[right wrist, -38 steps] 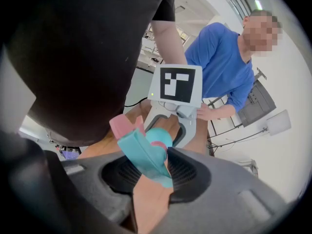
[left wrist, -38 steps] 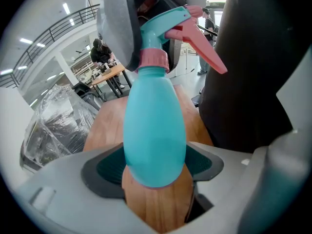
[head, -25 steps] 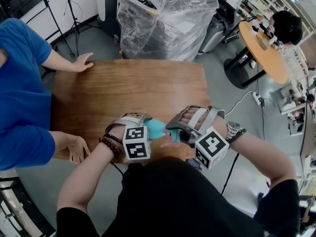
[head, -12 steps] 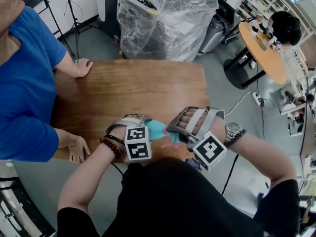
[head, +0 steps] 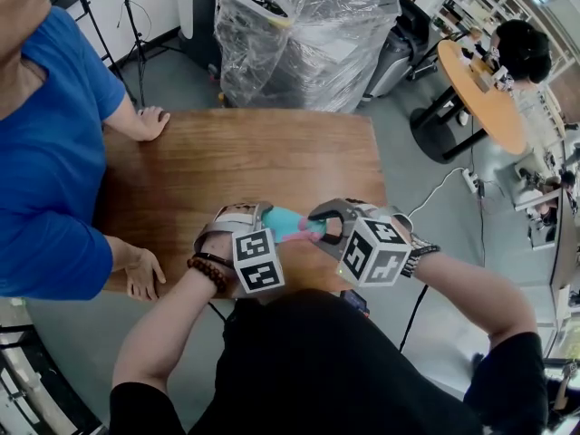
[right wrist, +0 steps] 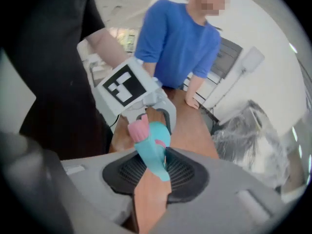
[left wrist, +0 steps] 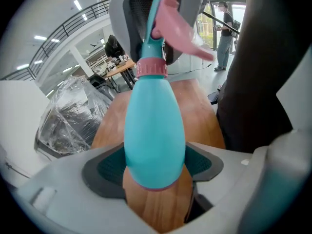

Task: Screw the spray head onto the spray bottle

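A teal spray bottle (head: 283,222) lies nearly level over the near edge of the wooden table (head: 236,152). My left gripper (head: 267,220) is shut on its rounded body (left wrist: 155,135). A pink collar (left wrist: 151,68) sits at the bottle's neck. On it is the spray head (left wrist: 178,26), with a teal stem and a pink trigger. My right gripper (head: 319,228) is shut on the spray head (right wrist: 152,152); its jaws have just closed a little around it. In the head view the two grippers hide most of the head.
A person in a blue shirt (head: 45,170) leans over the table's left side, one hand (head: 149,118) on the far corner and the other (head: 143,275) at the near edge. A plastic-wrapped machine (head: 299,34) stands behind the table, and a round table (head: 485,93) at the right.
My right gripper has rolled about the spray head, so its marker cube now faces up, and it has shifted left toward the bottle. The person in blue has leaned in further.
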`<state>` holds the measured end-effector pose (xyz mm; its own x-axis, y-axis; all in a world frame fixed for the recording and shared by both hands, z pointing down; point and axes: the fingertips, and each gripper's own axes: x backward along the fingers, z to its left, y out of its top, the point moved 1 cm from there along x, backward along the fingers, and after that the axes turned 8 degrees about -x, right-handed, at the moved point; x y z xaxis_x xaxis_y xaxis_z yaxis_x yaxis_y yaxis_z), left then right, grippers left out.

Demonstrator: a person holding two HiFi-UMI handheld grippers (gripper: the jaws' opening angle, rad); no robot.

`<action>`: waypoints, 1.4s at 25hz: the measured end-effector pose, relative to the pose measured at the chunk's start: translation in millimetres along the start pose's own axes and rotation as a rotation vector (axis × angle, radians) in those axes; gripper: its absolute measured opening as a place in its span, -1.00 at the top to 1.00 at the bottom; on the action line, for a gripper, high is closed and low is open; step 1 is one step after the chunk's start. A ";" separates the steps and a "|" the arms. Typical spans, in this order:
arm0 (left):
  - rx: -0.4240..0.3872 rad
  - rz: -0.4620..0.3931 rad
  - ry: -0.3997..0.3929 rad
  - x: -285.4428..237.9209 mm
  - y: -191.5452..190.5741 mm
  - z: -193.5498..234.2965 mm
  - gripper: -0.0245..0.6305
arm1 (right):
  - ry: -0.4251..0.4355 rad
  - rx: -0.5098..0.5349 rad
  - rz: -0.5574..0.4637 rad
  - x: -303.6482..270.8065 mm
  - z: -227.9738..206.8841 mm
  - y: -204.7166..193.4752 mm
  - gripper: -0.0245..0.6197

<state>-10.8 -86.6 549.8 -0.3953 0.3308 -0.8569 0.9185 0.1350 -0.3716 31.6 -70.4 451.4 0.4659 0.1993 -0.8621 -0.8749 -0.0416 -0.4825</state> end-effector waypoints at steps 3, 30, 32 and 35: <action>-0.026 0.056 0.089 -4.5 -6.8 10.9 -0.27 | 0.034 -0.445 -0.044 -6.6 -15.5 -6.3 0.60; -0.002 -0.011 0.031 -9.6 -21.5 8.9 -0.28 | -0.199 0.251 -0.120 58.5 -13.2 1.5 0.28; -0.028 -0.017 -0.003 -8.8 -21.3 4.7 -0.28 | -0.268 0.586 -0.020 48.2 -0.5 -9.3 0.28; -0.076 -0.019 -0.035 -7.6 -17.9 -1.6 -0.28 | -0.294 0.908 0.042 30.8 19.0 -14.3 0.28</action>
<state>-24.3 -90.1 563.5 -0.4110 0.2949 -0.8626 0.9084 0.2118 -0.3604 56.0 -45.1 434.7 0.4884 0.4579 -0.7428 -0.7163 0.6966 -0.0415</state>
